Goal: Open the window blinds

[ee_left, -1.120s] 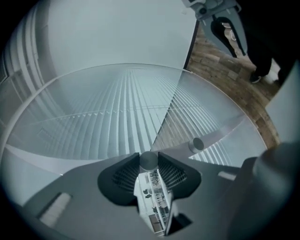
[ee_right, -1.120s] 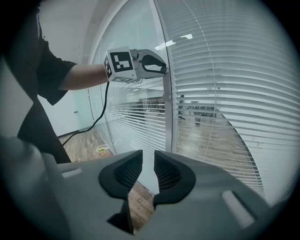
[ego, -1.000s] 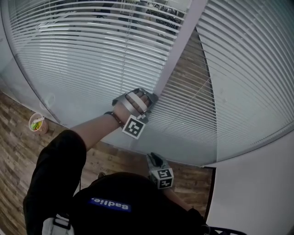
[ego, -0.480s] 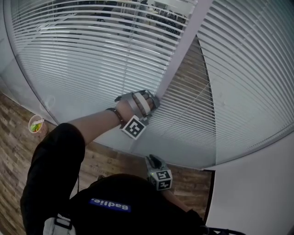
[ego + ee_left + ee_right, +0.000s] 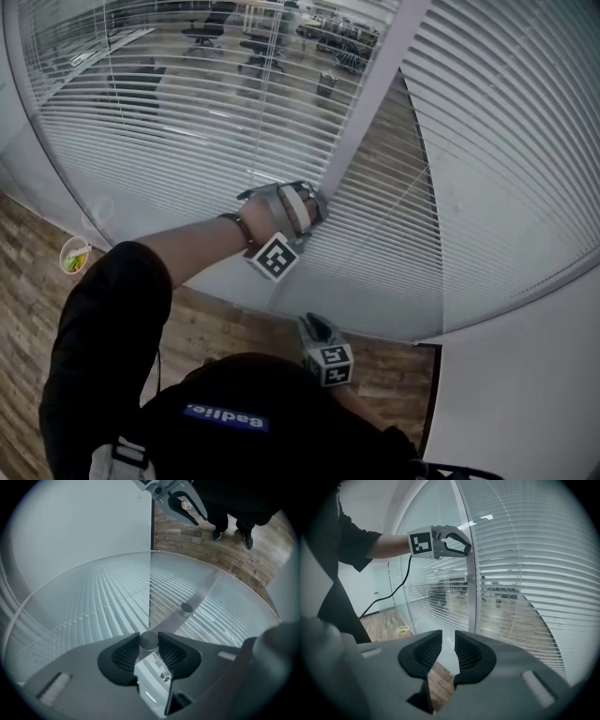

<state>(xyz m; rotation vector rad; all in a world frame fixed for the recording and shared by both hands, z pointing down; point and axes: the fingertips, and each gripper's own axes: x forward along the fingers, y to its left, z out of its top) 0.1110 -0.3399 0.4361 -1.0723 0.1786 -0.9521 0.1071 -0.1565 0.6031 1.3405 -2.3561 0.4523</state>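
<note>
Horizontal blinds (image 5: 169, 122) hang behind glass on both sides of a grey upright post (image 5: 367, 103). In the head view my left gripper (image 5: 307, 202) is raised against that post. The left gripper view has its jaws closed on a small round grey knob (image 5: 149, 640), and a second knob (image 5: 186, 608) sits farther along the post. The left blinds' slats are tilted, so an office with chairs shows through. My right gripper (image 5: 314, 328) hangs low near my body. Its jaws (image 5: 448, 651) are slightly apart with nothing between them. From the right gripper view the left gripper (image 5: 461, 545) shows up high on the post.
A paper cup (image 5: 75, 255) stands on the wooden floor at the left by the glass. The right-hand blinds (image 5: 506, 141) have flatter slats. A white wall (image 5: 525, 394) closes the right side, and a black cable (image 5: 396, 590) trails from the left gripper.
The left gripper has rolled on the knob. The left blinds' slats have tilted, so more of the office behind shows through. The right gripper has stayed put.
</note>
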